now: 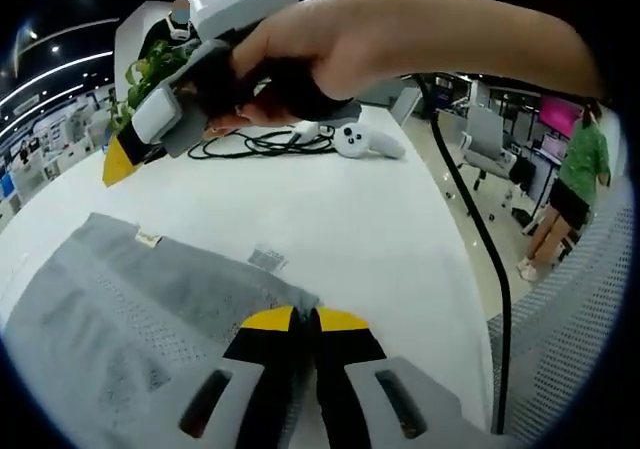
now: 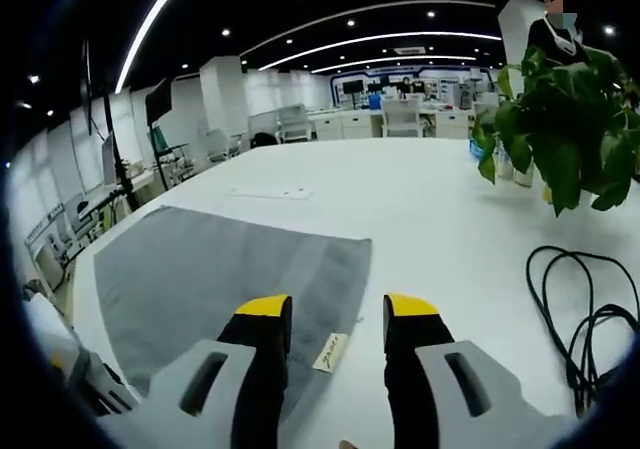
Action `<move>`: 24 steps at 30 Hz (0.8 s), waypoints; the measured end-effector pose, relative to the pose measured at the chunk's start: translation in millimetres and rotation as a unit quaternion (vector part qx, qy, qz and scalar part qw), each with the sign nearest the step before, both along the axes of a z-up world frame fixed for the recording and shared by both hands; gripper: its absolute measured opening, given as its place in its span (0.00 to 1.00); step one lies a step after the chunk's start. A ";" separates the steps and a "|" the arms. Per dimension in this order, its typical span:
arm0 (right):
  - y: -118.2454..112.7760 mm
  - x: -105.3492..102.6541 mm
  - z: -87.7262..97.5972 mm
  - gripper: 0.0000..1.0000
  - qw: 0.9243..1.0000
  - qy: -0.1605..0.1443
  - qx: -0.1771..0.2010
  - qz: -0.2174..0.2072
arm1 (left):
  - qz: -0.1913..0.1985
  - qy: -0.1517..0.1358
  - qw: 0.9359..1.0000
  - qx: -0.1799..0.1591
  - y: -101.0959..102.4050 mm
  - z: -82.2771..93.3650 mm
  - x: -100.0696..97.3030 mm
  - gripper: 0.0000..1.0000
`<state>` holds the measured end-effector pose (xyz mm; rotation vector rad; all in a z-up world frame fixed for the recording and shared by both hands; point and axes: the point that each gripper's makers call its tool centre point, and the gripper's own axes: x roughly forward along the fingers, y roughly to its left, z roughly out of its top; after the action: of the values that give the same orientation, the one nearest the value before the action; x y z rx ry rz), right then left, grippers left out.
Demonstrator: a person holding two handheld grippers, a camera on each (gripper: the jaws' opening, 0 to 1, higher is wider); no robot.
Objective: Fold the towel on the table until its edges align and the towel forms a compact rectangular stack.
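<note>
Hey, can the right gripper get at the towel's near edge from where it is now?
Probably yes. The right gripper is open above the grey towel, whose edge lies just ahead of its jaws, and nothing sits between them on the white table.

The towel (image 2: 220, 279) lies flat on the table (image 2: 420, 209). Beyond its far edge, further along the table, sit a coiled cable (image 1: 265, 142) and what looks like a handheld controller (image 1: 365, 141); a potted plant (image 2: 560, 129) stands behind the cable.

A white table (image 2: 440, 219) carries a flat grey towel (image 2: 200, 269), black cables (image 2: 585, 299) and a white controller (image 1: 365, 141).
</note>
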<state>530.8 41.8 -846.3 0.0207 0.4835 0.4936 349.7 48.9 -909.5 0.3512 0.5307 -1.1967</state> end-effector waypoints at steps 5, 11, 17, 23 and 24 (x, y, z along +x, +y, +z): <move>-1.3 9.5 -7.0 0.34 1.000 0.006 -0.002 -0.009 | 0.004 -0.001 1.000 0.003 -0.8 0.0 -0.4 0.06; 8.7 25.4 -20.0 0.31 0.999 0.012 -0.032 0.005 | 0.004 0.001 1.000 0.003 -0.8 -0.2 -0.2 0.06; 19.0 35.1 -34.0 0.26 0.998 0.022 -0.056 0.021 | 0.003 0.015 1.000 -0.003 -0.6 -0.3 0.0 0.06; 13.9 47.7 -42.5 0.23 0.998 0.025 -0.059 0.001 | -0.014 -0.027 1.000 0.005 -1.3 -0.8 -2.1 0.06; 12.5 49.0 -44.6 0.23 0.998 0.026 -0.056 -0.004 | -0.016 -0.030 0.999 0.006 -1.8 -0.9 -3.0 0.06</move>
<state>579.8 54.4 -891.0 -0.0717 0.5614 0.4587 346.7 47.1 -910.4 0.4047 0.4826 -1.2101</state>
